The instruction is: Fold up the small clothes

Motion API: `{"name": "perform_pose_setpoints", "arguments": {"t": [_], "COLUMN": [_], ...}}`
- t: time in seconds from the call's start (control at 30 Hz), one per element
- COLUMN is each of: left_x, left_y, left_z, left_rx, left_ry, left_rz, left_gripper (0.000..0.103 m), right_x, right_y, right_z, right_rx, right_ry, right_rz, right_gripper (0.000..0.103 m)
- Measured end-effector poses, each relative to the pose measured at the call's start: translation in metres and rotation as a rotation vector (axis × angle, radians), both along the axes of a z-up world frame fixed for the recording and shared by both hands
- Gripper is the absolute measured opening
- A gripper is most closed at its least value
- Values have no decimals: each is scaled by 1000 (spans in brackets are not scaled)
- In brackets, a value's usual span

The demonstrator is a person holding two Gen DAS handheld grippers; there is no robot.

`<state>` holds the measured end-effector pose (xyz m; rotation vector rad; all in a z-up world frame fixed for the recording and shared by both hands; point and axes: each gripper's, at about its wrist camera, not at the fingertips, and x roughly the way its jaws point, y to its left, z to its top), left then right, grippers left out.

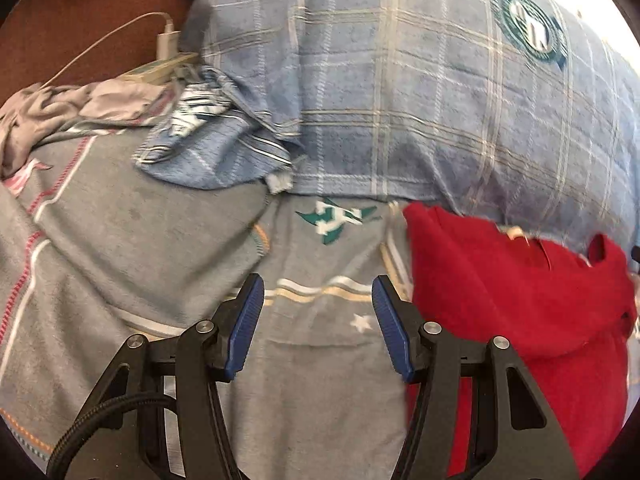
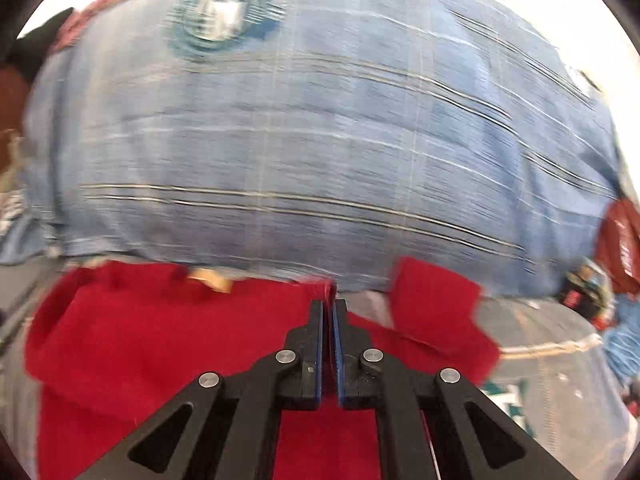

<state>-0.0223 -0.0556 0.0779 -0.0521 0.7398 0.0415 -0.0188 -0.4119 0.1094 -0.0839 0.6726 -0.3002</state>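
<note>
A small red garment lies on a grey bedcover, at the right in the left wrist view. My left gripper is open and empty, hovering over the grey cover just left of the garment. In the right wrist view the red garment fills the lower half. My right gripper is shut on a pinch of its upper edge, and red cloth shows at the fingertips. A small tan label shows near the garment's top edge. The right wrist view is blurred.
A big blue plaid pillow with a round teal emblem lies just behind the garment; it also shows in the right wrist view. A crumpled grey cloth, a white charger and cable and a crumpled blue cloth lie at the left.
</note>
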Motion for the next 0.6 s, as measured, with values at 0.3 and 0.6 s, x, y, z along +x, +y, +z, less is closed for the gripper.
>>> {"name": "perform_pose_setpoints", "arguments": {"t": [0.3, 0.6], "left_x": [8, 17], "left_y": [-25, -26], "left_z": [-23, -39], "left_rx": [42, 71], "left_ry": [102, 153], "left_rz": [-85, -72], "left_gripper": [56, 57], "right_x": [8, 50], "right_y": [-4, 144], "right_z": [-28, -35], "right_rx": [11, 82], "right_ry": [87, 110], "right_rz": [16, 579], "right_gripper": [41, 76]}}
